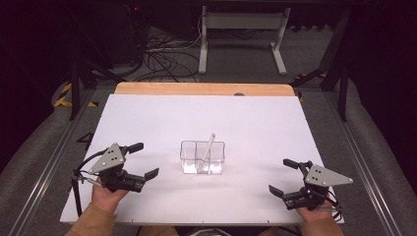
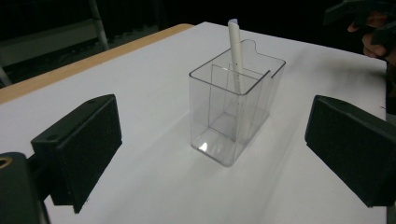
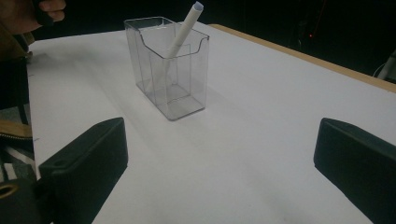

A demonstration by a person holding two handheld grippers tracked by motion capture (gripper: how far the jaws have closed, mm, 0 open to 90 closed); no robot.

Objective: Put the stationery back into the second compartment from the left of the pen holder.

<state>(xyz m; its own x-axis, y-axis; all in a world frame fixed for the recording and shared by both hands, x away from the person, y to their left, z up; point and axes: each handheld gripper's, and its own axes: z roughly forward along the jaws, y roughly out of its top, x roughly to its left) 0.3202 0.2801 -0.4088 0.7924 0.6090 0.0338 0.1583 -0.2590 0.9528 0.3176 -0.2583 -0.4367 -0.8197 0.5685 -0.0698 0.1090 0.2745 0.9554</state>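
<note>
Clear plastic box (image 1: 202,157), split into compartments, upright near the middle of the white counter (image 1: 255,123). White pen (image 1: 209,146) inside, leaning, tip poking above the rim; seen from the high view, in the right-hand compartment, close to the divider. In the left gripper view, box (image 2: 233,112) straight ahead between the two black jaws, pen (image 2: 235,44) slanting up out of its far part. In the right gripper view, box (image 3: 168,65) farther off, up and left of centre, pen (image 3: 184,30) tilted toward the notched wall.

Left gripper (image 1: 140,162) low over the counter, left of the box and apart from it, jaws spread wide, nothing between the pads. Right gripper (image 1: 282,177) near the front right corner of the counter, well apart from the box, jaws likewise wide and holding nothing. Both pointed inward toward the box. Bare wooden strip (image 1: 201,88) along the far edge of the counter.
</note>
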